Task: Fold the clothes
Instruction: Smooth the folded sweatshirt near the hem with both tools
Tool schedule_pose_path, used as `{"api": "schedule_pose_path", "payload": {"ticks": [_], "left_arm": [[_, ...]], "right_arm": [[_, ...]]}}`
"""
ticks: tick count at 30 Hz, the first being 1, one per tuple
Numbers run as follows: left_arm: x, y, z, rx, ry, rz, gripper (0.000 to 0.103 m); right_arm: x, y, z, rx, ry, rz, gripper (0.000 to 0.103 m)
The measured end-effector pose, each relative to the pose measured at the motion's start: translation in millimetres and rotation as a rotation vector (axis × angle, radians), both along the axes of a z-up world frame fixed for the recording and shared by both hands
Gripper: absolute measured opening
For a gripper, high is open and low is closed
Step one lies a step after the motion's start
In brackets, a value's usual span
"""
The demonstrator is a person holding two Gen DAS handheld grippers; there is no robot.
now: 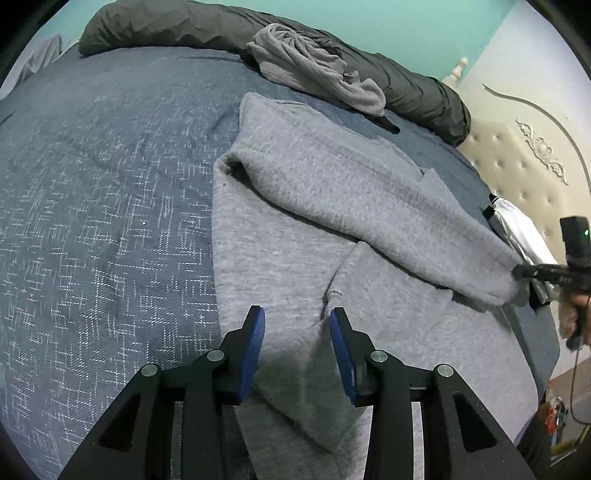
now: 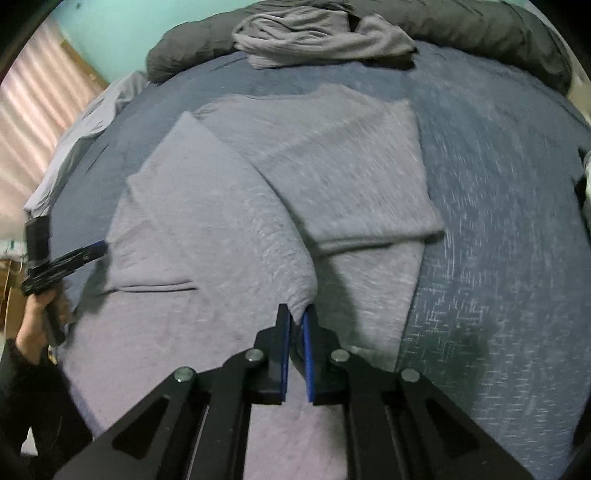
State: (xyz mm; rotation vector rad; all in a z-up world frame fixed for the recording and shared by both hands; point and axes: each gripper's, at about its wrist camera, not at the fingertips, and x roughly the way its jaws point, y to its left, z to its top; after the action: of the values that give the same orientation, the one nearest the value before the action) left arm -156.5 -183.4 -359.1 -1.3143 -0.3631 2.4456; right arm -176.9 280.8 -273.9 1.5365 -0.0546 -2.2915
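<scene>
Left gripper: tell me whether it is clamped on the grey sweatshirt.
No. The left gripper hangs open above the grey sweatshirt, its blue pads apart with nothing between them.

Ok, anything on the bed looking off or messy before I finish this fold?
Mostly fine. The grey sweater is mid-fold, one sleeve pinched in the right hand-held gripper. The left hand-held gripper is open. One oddity: a crumpled grey garment lies bunched against the dark duvet, unfolded.

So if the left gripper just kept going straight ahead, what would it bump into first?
Most likely the grey sweater. The left gripper is open and points across the sweater's flat body toward the sleeve the right gripper is pulling over. It would probably touch the flat fabric first, though depth is hard to judge here.
</scene>
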Motion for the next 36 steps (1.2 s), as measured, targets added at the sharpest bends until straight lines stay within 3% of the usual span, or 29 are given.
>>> {"api": "schedule_pose_path", "payload": {"ticks": [3, 9, 11, 18, 24, 31, 36], "left_arm": [[0.9, 1.9, -1.9, -0.005, -0.002, -0.007, 0.041], [0.8, 4.0, -3.1, -0.019, 0.002, -0.015, 0.044], [0.2, 4.0, -3.3, -0.02, 0.003, -0.015, 0.044], [-1.8, 4.1, -4.3, -0.025, 0.004, -0.014, 0.044], [-2.1, 3.8, -5.6, -0.02, 0.001, -0.013, 0.044], [-4.1, 6.5, -8.2, -0.016, -0.003, -0.025, 0.044], [-1.2, 3.4, -5.1, -0.016, 0.003, -0.016, 0.045]], "right_arm": [[-3.4, -0.8, 9.5, -0.023, -0.05, 0.011, 0.006], [-22.7, 3.2, -52.6, 0.137, -0.188, -0.062, 0.009], [-25.8, 10.1, -58.1, 0.142, -0.176, -0.115, 0.015], [-50.0, 14.8, -16.8, 0.009, 0.054, -0.17, 0.018], [-88.7, 5.9, -54.6, 0.007, -0.043, -0.235, 0.018], [-72.1, 0.7, -83.7, 0.125, -0.165, -0.13, 0.009], [-72.2, 1.3, -61.6, 0.086, -0.071, -0.179, 0.009]]}}
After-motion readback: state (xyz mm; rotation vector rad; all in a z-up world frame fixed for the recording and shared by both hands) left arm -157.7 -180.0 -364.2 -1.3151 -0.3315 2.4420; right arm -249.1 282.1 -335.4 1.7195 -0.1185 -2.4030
